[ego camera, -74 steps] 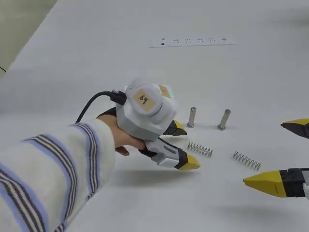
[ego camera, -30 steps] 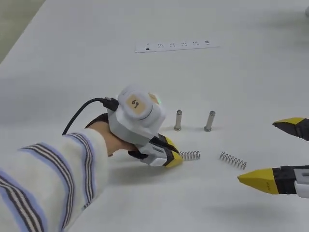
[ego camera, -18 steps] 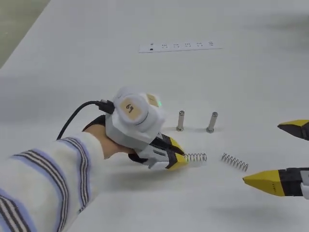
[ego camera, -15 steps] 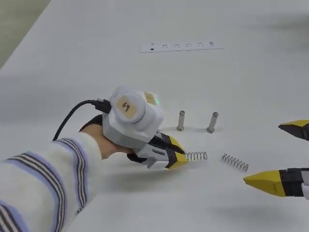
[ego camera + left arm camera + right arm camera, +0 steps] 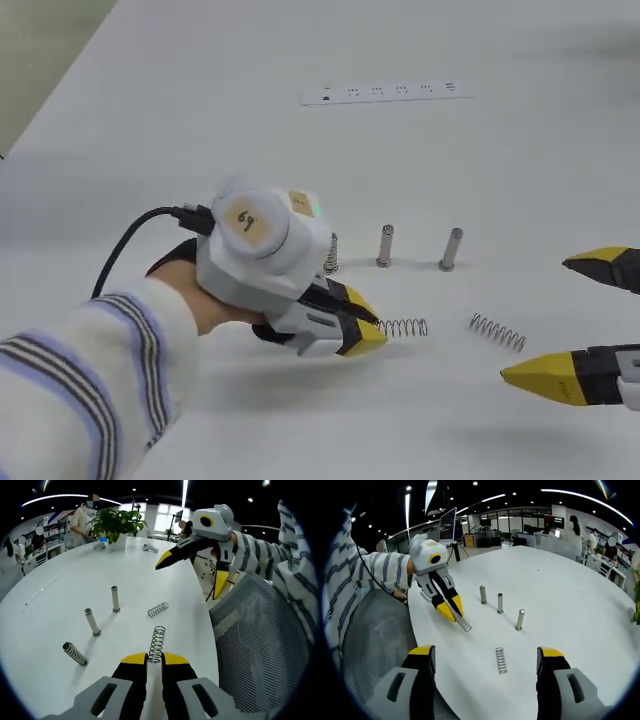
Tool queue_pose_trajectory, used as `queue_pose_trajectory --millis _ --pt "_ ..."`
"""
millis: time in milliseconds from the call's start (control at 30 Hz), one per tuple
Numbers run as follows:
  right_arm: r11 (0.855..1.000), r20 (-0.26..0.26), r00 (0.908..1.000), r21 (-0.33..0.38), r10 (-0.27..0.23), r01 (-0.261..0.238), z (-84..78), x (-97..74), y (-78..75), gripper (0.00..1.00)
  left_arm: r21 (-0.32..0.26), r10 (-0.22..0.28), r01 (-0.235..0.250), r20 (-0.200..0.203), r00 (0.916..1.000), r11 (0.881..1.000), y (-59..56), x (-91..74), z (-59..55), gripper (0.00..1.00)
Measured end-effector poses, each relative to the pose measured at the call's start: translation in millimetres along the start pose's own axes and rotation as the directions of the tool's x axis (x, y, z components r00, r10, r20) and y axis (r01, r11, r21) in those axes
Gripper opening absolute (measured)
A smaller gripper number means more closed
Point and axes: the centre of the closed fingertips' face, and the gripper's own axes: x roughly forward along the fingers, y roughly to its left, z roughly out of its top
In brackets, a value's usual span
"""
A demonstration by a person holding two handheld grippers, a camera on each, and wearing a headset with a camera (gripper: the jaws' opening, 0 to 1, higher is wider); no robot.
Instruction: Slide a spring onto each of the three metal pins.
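Observation:
My left gripper (image 5: 362, 328) (image 5: 155, 659) is shut on one end of a spring (image 5: 404, 327) (image 5: 157, 641), which sticks out forward from the yellow tips, low over the white table. Three upright metal pins stand in a row just beyond. The leftmost pin (image 5: 331, 253) (image 5: 75, 653) carries a spring; the middle pin (image 5: 386, 244) (image 5: 92, 622) and the right pin (image 5: 452, 248) (image 5: 115, 598) are bare. A loose spring (image 5: 497, 332) (image 5: 500, 660) lies on the table in front of my right gripper (image 5: 535, 318) (image 5: 486, 654), which stands open and holds nothing.
A white power strip (image 5: 388, 93) lies far back on the table (image 5: 200, 130). The left gripper's black cable (image 5: 130, 245) trails to the left. A mesh chair back (image 5: 255, 645) sits at the table's near edge. Plants and people are far across the room.
The left gripper, open over the near spring 2.5 s ago, has dropped and shut on its end. The spring-loaded pin now shows beside the gripper. The right gripper has stayed open.

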Motion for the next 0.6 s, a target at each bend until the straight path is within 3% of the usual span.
queue_pose_trajectory --millis 467,600 --pt "0.999 -0.003 0.9993 -0.036 0.038 -0.038 5.4 6.4 3.3 0.81 -0.029 0.041 -0.040 0.038 0.9984 0.999 -5.0 -26.4 7.5 0.03" --pt "0.997 -0.011 0.9982 -0.050 0.059 -0.059 6.9 9.5 6.6 0.81 -0.025 0.045 -0.045 0.020 0.9988 0.999 -11.3 -29.6 2.7 0.03"
